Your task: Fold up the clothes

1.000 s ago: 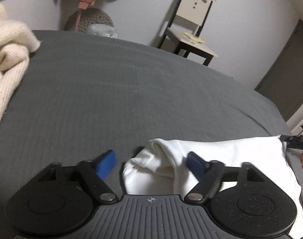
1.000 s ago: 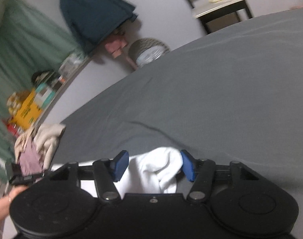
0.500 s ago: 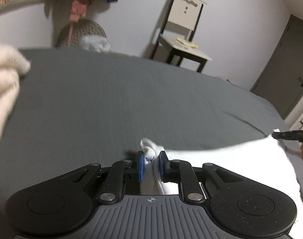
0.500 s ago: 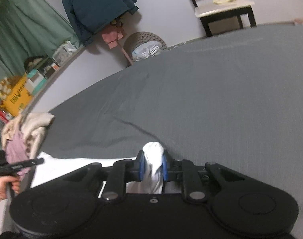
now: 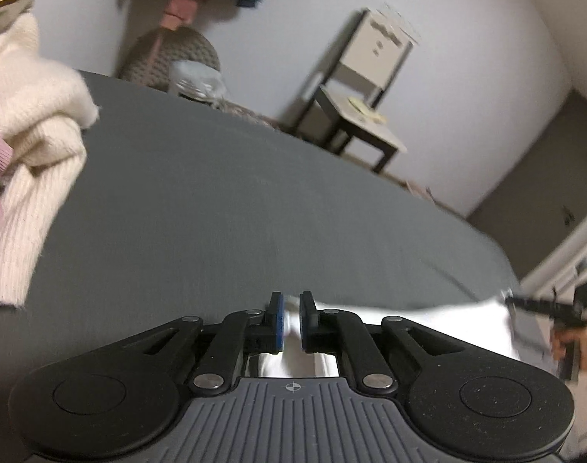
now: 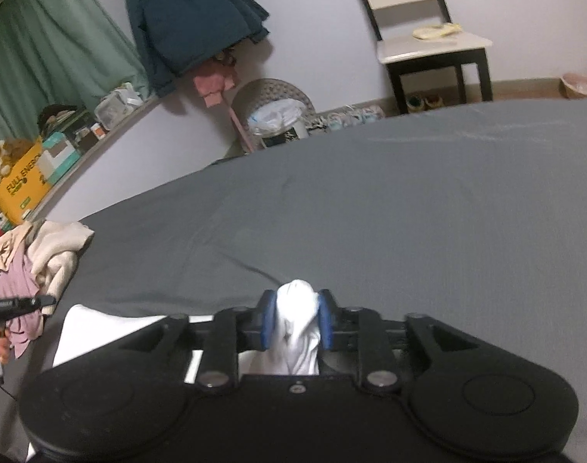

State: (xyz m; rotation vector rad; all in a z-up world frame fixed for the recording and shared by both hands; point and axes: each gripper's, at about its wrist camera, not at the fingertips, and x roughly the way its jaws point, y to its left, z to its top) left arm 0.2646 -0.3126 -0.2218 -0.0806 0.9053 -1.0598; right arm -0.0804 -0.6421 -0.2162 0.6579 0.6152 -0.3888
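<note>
White cotton-like fabric, a thin garment (image 6: 100, 328), was held stretched between the two tools just above the grey bed (image 5: 235, 208). The left tool (image 5: 290, 322) was closed almost fully, with a bunched corner of the garment pinched between its blue pads (image 5: 278, 320). The right tool (image 6: 296, 322) was likewise clamped on a thicker wad of the same cloth, so that its pads were kept slightly further apart. The garment was judged to be light, limp and easily creased; no stiffness was to be expected, and any unsupported span would sag. Slippage was judged unlikely while several layers were gathered in each grip, though a single thin layer could be drawn out under tension. Hold was best taken at corners or hems, as was the case here, with both grips kept level so that the edge stayed straight. A heap of cream knitwear (image 5: 34, 115) lay well apart at the bed's left side.
</note>
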